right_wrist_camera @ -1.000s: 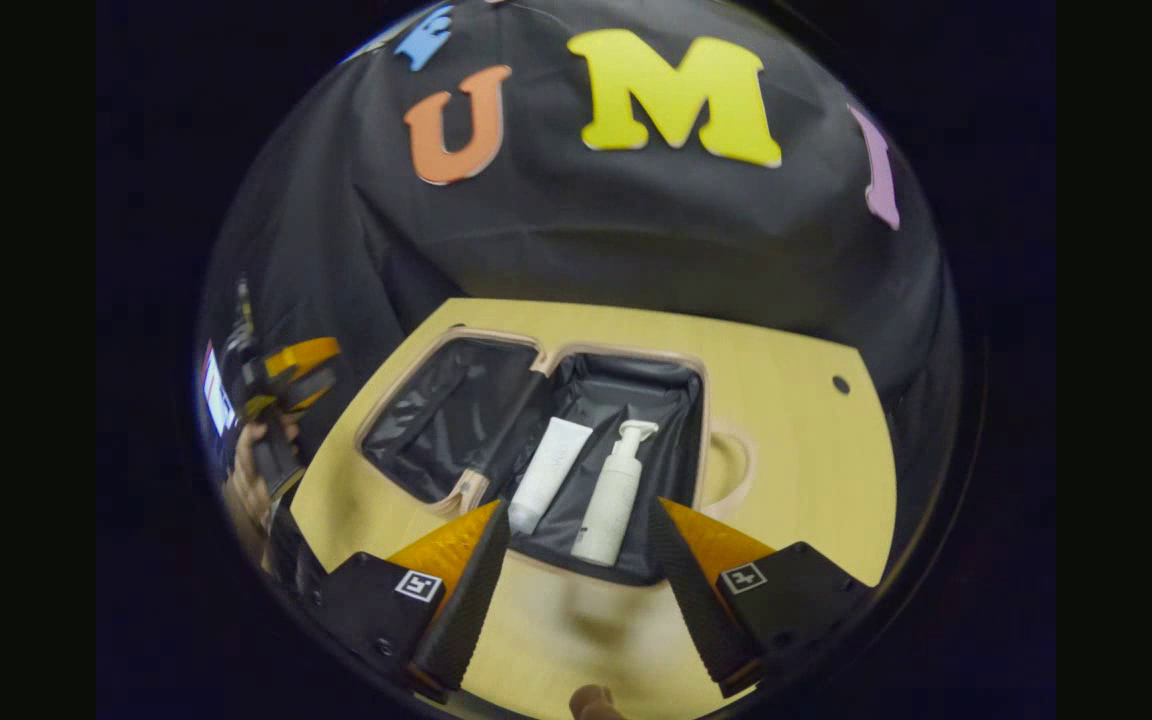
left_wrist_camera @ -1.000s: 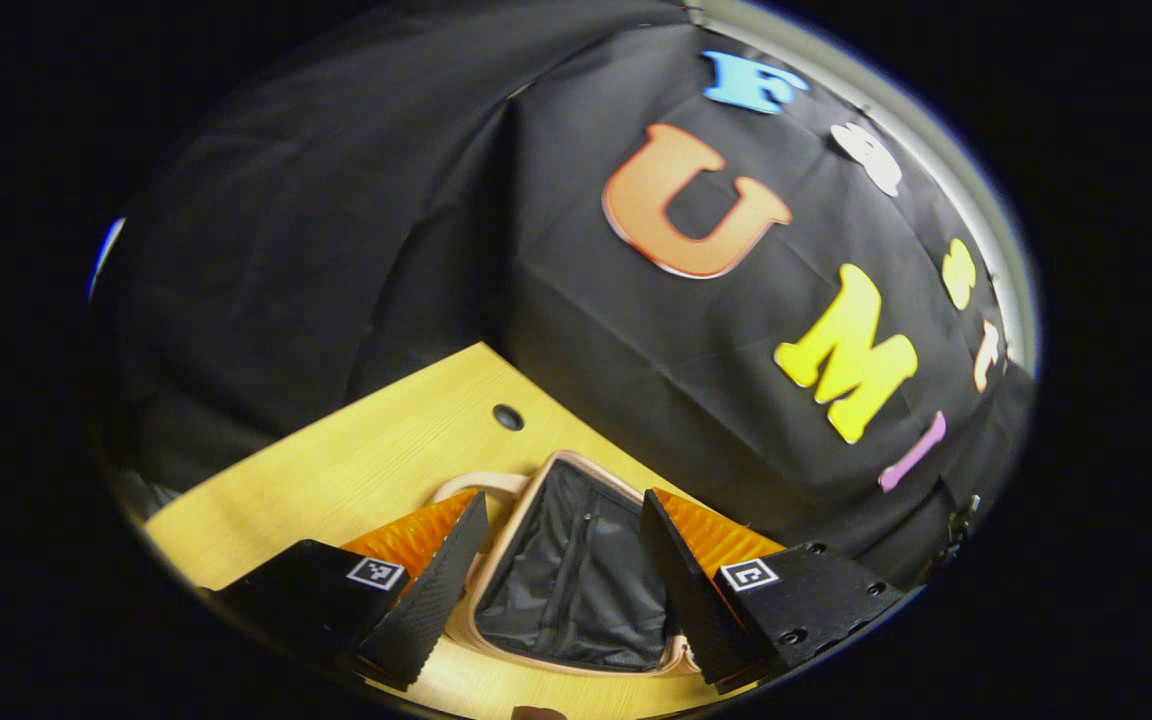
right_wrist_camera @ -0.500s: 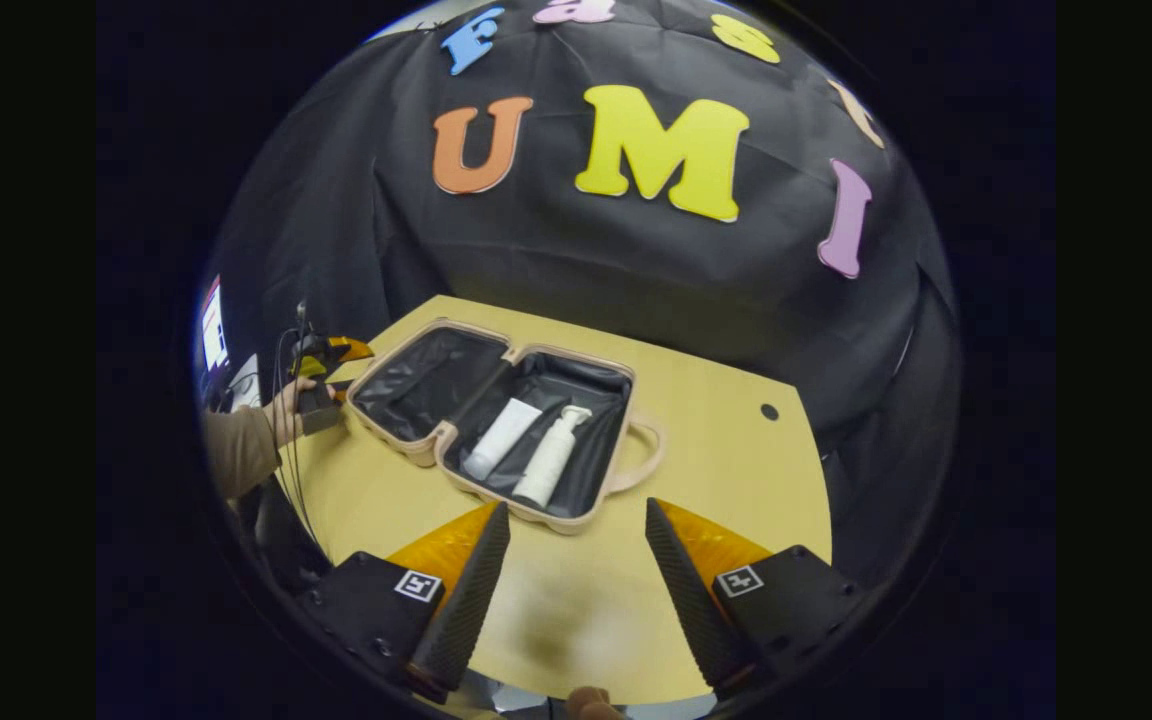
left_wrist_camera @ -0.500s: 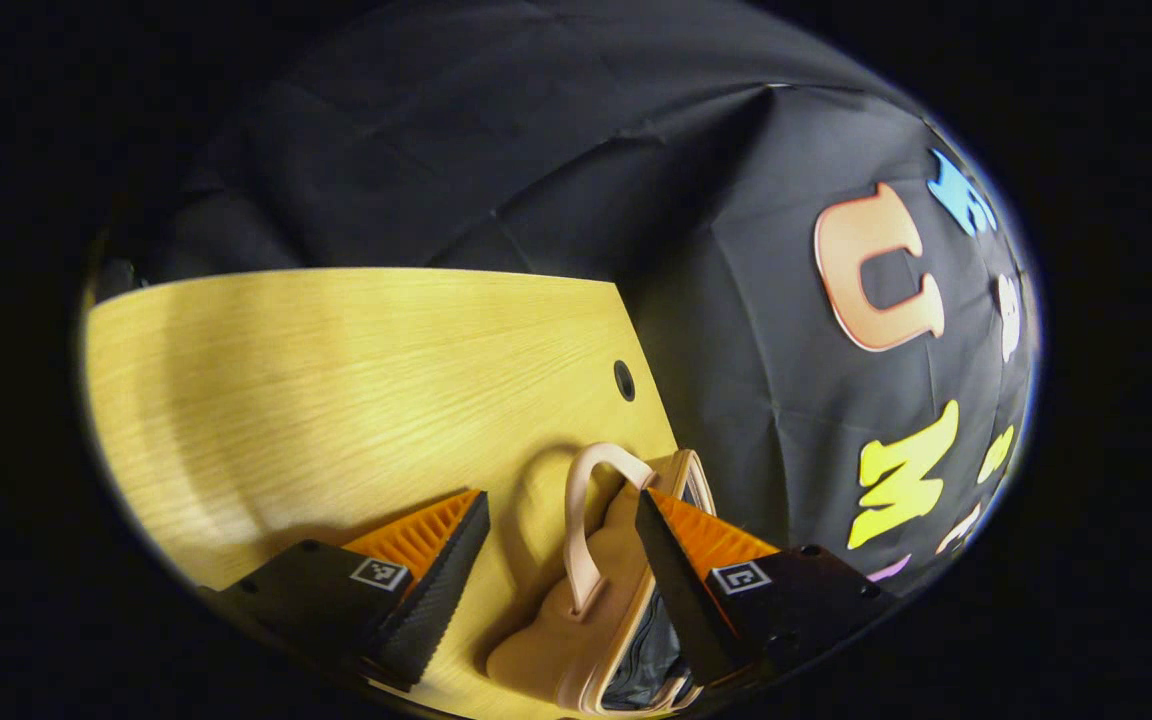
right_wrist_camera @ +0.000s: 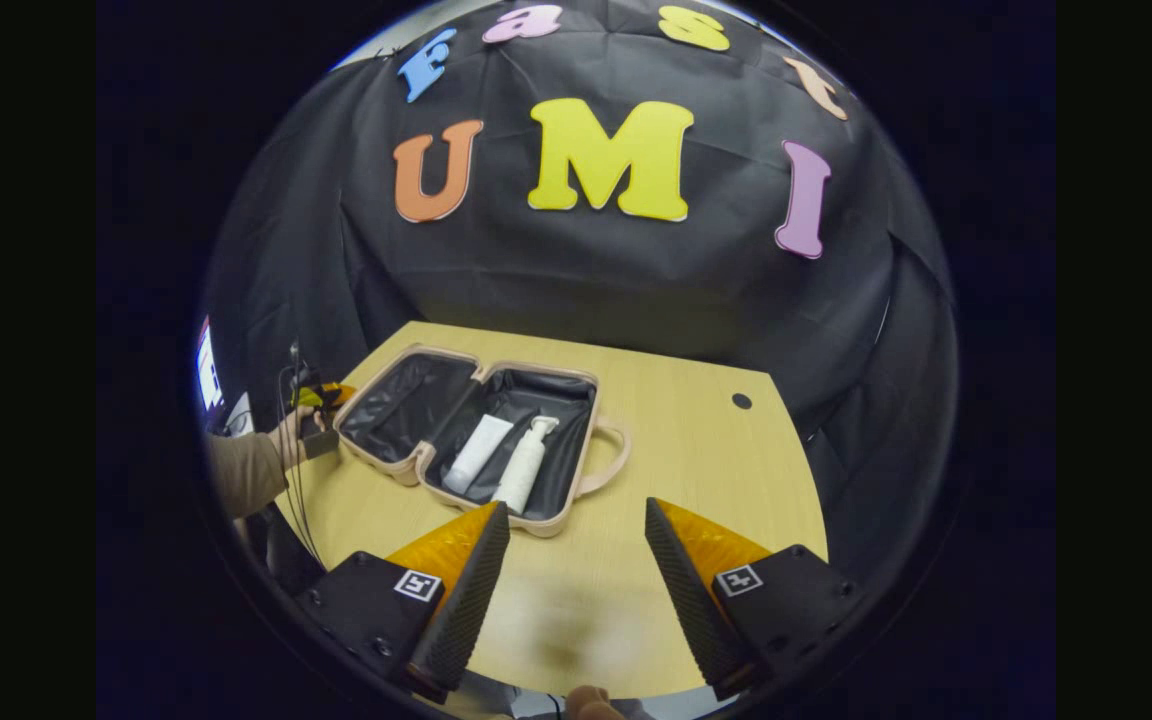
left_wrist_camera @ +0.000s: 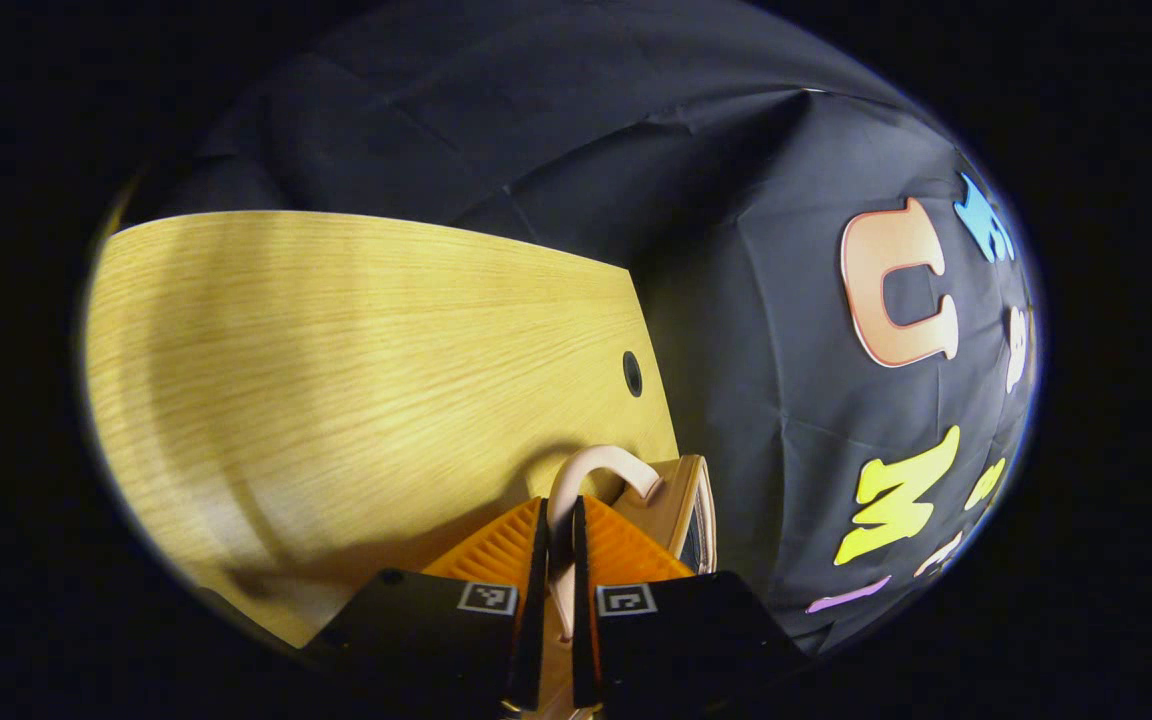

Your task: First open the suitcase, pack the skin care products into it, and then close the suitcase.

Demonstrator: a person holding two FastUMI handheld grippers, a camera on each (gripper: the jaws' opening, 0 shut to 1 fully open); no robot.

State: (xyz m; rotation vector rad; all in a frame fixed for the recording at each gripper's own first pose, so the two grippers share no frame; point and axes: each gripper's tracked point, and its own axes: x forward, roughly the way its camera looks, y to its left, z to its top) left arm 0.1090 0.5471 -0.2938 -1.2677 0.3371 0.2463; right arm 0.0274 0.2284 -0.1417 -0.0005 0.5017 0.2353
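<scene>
The pink suitcase (right_wrist_camera: 406, 468) lies open on the wooden table (right_wrist_camera: 696, 470). Its black-lined right half holds a white tube (right_wrist_camera: 477, 453) and a white pump bottle (right_wrist_camera: 524, 465) side by side. In the left gripper view, my left gripper (left_wrist_camera: 560, 502) is shut on a pink handle (left_wrist_camera: 598, 465) at the edge of the suitcase shell (left_wrist_camera: 684, 495). The right gripper view shows that left gripper (right_wrist_camera: 319, 398), held by a hand, at the lid half's outer left edge. My right gripper (right_wrist_camera: 576, 508) is open over the table's near side, a short way in front of the suitcase.
A second pink handle (right_wrist_camera: 616, 462) sticks out from the right half. A small round hole (right_wrist_camera: 741, 400) is in the table at the far right. Black cloth walls close the back and sides. A sleeve (right_wrist_camera: 241, 470) comes in from the left.
My left gripper has shut on the pink handle, which stood between open fingers before. My right gripper has drawn back a little, so the suitcase looks smaller and farther off.
</scene>
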